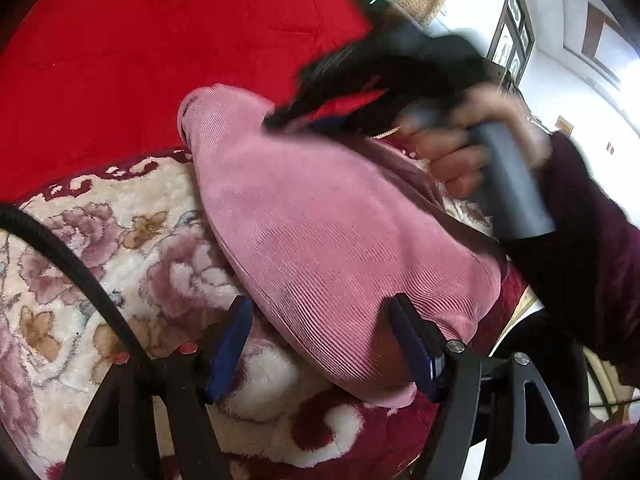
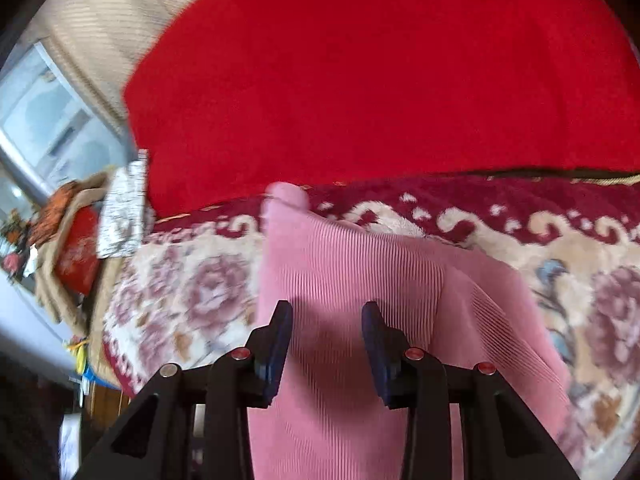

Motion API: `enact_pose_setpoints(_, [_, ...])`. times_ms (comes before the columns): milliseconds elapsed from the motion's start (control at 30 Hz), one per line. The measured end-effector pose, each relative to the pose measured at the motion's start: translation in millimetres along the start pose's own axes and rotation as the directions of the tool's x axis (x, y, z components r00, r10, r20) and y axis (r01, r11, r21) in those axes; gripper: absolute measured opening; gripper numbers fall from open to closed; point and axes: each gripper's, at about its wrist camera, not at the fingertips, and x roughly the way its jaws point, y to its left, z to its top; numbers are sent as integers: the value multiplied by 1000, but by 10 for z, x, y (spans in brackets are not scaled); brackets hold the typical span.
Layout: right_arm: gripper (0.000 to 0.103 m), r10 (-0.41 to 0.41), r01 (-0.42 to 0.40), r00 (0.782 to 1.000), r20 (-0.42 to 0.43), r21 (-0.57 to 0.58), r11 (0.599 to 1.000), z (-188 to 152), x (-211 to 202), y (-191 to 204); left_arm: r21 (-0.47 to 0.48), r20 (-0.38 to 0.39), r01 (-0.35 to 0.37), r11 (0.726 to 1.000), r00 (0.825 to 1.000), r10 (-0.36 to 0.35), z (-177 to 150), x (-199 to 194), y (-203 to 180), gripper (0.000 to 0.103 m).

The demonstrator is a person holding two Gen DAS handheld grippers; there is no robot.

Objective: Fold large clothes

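Note:
A pink ribbed garment (image 1: 320, 224) lies folded on a floral plush blanket (image 1: 120, 248). My left gripper (image 1: 320, 320) is open, its blue-padded fingers (image 1: 230, 344) straddling the garment's near edge without clamping it. The right gripper (image 1: 360, 92), blurred and held by a hand, hovers over the garment's far end in the left wrist view. In the right wrist view the right gripper (image 2: 326, 320) is open just above the pink garment (image 2: 360, 300), which runs between and under its fingers (image 2: 280, 340).
A red blanket (image 1: 160, 60) covers the back of the bed (image 2: 380, 80). A black cable (image 1: 72, 260) curves at the left. Clutter of fabric and boxes (image 2: 80, 248) sits at the bed's left end, with a window (image 2: 48, 120) beyond.

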Motion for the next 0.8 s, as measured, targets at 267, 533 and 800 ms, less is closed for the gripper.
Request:
enact_pose_setpoints(267, [40, 21, -19, 999, 33, -46, 999, -107, -197, 28, 11, 1, -25, 1000, 1000, 25, 1, 30, 2, 77])
enact_pose_setpoints(533, [40, 29, -13, 993, 117, -139, 990, -641, -962, 51, 3, 8, -62, 998, 998, 62, 15, 1, -13, 78])
enact_pose_setpoints(800, [41, -63, 72, 996, 59, -160, 985, -1173, -794, -81, 5, 16, -84, 996, 996, 84, 3, -55, -70, 78])
